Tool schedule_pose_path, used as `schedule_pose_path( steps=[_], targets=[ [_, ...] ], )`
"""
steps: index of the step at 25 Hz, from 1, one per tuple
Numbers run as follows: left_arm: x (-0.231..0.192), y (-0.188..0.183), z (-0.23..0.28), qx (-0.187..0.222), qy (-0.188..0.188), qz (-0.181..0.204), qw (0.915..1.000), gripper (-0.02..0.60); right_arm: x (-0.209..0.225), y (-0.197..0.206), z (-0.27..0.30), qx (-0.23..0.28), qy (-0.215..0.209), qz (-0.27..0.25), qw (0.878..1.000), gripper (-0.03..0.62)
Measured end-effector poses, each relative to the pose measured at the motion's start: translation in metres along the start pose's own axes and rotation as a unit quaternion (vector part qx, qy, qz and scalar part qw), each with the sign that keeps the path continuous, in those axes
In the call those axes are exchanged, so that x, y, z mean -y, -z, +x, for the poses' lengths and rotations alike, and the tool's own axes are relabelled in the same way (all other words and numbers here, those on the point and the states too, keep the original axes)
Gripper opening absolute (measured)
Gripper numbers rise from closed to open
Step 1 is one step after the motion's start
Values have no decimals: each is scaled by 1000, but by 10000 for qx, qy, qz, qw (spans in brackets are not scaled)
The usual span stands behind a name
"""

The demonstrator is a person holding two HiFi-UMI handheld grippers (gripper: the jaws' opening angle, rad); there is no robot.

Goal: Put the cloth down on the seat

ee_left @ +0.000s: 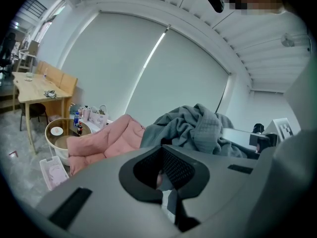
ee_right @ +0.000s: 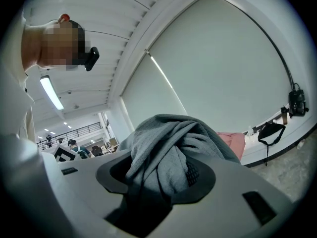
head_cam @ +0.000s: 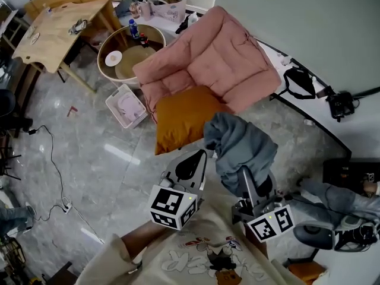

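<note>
A crumpled grey cloth (head_cam: pixel 237 144) hangs in the air in front of the pink padded seat (head_cam: pixel 214 64), beside the orange cushion (head_cam: pixel 184 117) that leans on the seat's front. My right gripper (head_cam: pixel 244 178) is shut on the cloth from below. In the right gripper view the cloth (ee_right: pixel 168 157) bulges out between the pads and hides the fingertips. My left gripper (head_cam: pixel 191 164) is just left of the cloth, apart from it, with its jaws together and nothing in them. In the left gripper view the cloth (ee_left: pixel 198 128) lies ahead and the seat (ee_left: pixel 114 138) lies to the left.
A round glass side table (head_cam: pixel 127 52) with a blue bottle (head_cam: pixel 134 28) stands left of the seat. Below it is a white basket (head_cam: pixel 126 107). A wooden table (head_cam: pixel 59 31) is at the far left. A cable runs over the grey floor (head_cam: pixel 89 159). A black bag (head_cam: pixel 300 82) lies at the right.
</note>
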State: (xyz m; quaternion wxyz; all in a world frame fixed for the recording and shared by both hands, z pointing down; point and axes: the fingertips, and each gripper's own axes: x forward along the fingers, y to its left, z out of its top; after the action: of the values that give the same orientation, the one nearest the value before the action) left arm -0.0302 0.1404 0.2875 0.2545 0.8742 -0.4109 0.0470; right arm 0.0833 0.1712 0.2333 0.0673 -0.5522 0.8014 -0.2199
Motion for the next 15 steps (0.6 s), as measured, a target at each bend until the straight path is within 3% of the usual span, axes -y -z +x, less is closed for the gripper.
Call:
schedule_pose_path(
  steps=[15],
  targets=[
    [-21, -21, 55, 36, -305, -32, 9995, 5, 27, -31, 56, 17, -468, -265, 9985, 213]
  ],
)
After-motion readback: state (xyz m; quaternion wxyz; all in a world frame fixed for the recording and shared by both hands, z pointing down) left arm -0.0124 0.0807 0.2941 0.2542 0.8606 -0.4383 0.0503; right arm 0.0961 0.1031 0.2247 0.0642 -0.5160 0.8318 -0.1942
